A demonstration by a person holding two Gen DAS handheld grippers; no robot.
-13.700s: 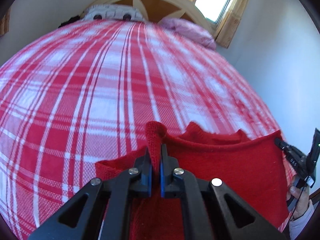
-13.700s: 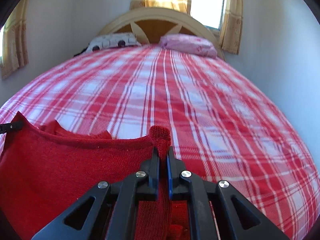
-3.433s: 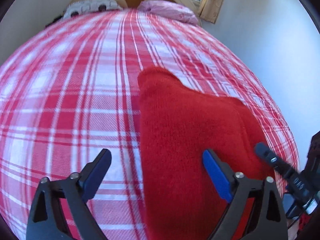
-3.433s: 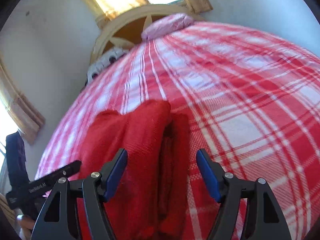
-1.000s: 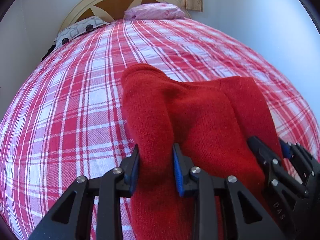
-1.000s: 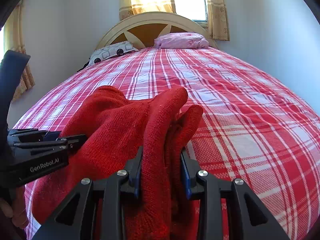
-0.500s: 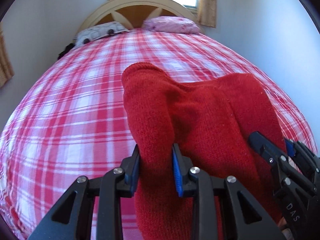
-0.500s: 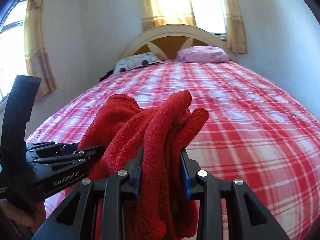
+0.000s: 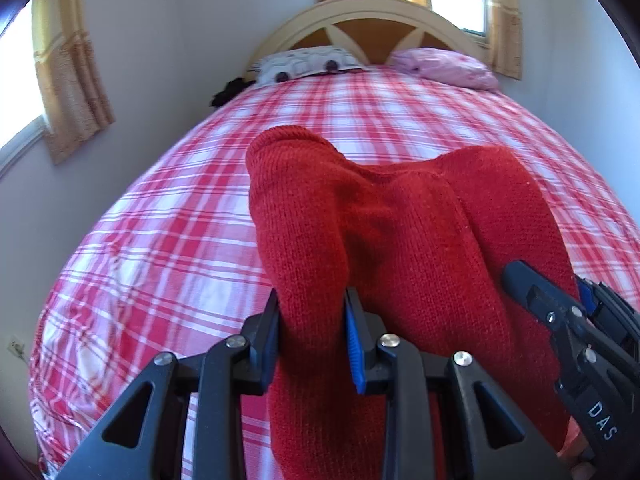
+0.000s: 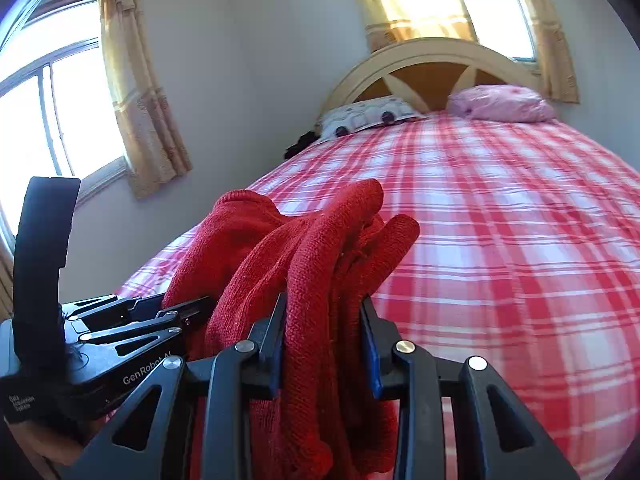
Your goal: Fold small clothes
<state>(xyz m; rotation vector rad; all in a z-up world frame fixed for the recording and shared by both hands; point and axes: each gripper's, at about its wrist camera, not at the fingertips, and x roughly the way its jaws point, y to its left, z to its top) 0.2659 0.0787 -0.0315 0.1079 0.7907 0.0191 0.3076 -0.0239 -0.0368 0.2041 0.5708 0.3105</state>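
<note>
Left wrist view: left gripper (image 9: 312,332) is pinching a thick fold of the red knit sweater (image 9: 400,240); right gripper (image 10: 324,344) is clamping the bunched opposite edge. Sweater is hanging between both, lifted over the red plaid bedspread (image 9: 160,240), near its foot end.

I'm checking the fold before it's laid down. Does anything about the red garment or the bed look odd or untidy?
The red knit garment is bunched unevenly: in the right gripper several layers crowd together with loose ends poking past, while the left gripper pinches a smoother fold. The plaid bedspread is lightly wrinkled. Nothing looks damaged.
</note>
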